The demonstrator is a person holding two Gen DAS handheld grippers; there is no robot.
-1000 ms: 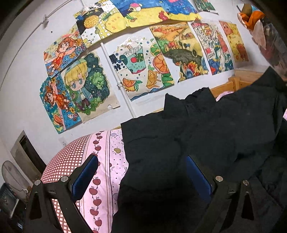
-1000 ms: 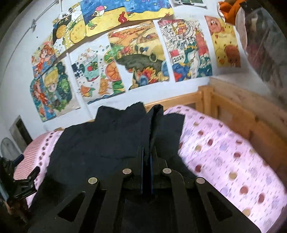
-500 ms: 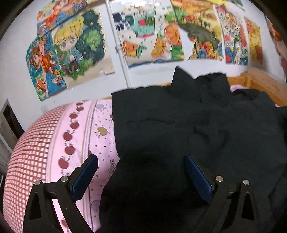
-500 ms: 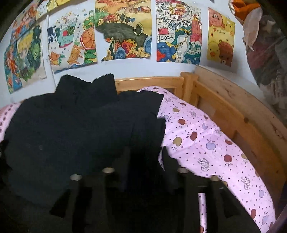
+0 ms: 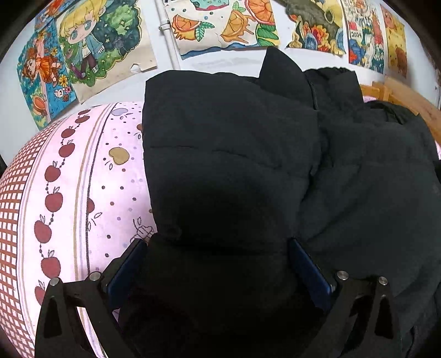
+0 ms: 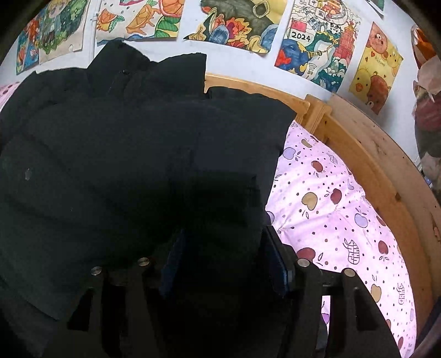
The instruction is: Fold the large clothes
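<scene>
1. At the far left lies the bedsheet (image 5: 82, 176), pink with apples and a checked border; it is bare there because the black jacket (image 5: 234, 154) has been gathered toward the middle of the bed, leaving room to work.

2. The left claw (image 5: 217, 264) stands wide open, its blue pads on either side of a mound of the jacket's near edge. The cloth bulges up between them but is not pinched. It looks placed to take a thick bite of padded fabric, which a narrow opening would not admit.

3. The jacket lies across the bed, its collar end propped against the wall under the drawings (image 5: 226, 24). It lies in overlapping layers, so I judge a fold partly made.

4. The right claw (image 6: 226, 258) is also parted, though less widely, and black cloth fills the gap between its pads. Whether the pads press the fabric I cannot tell, as all is dark there. It sits at the jacket's right-hand edge, presumably so both sides can be lifted together.

5. Farthest right, the wooden bed frame (image 6: 372, 154) borders the open sheet, limiting how far the jacket can spread that way.
</scene>
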